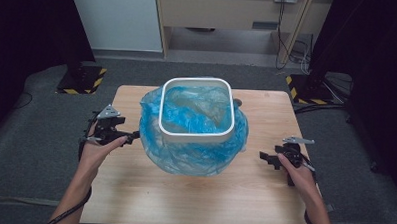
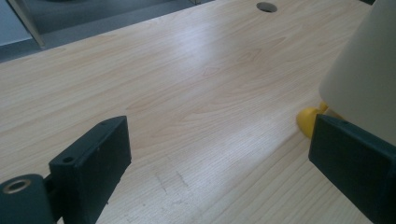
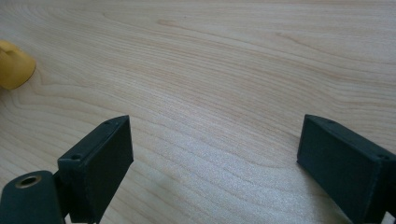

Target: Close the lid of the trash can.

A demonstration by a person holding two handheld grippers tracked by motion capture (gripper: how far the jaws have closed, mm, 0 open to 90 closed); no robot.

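Pale wood table (image 1: 198, 197) stands on grey carpet, dark drapes at both sides. At its centre sits a white bin (image 1: 196, 136) lined with a blue bag (image 1: 195, 157) that spills over its sides. Left gripper (image 1: 134, 136) lies at 9 o'clock of the bin, just beside the bag, jaws spread with nothing between them. Right gripper (image 1: 263, 157) rests at 3 o'clock, apart from the bag, jaws likewise spread and empty over bare wood.

Soft overhead light, dark blurry surroundings
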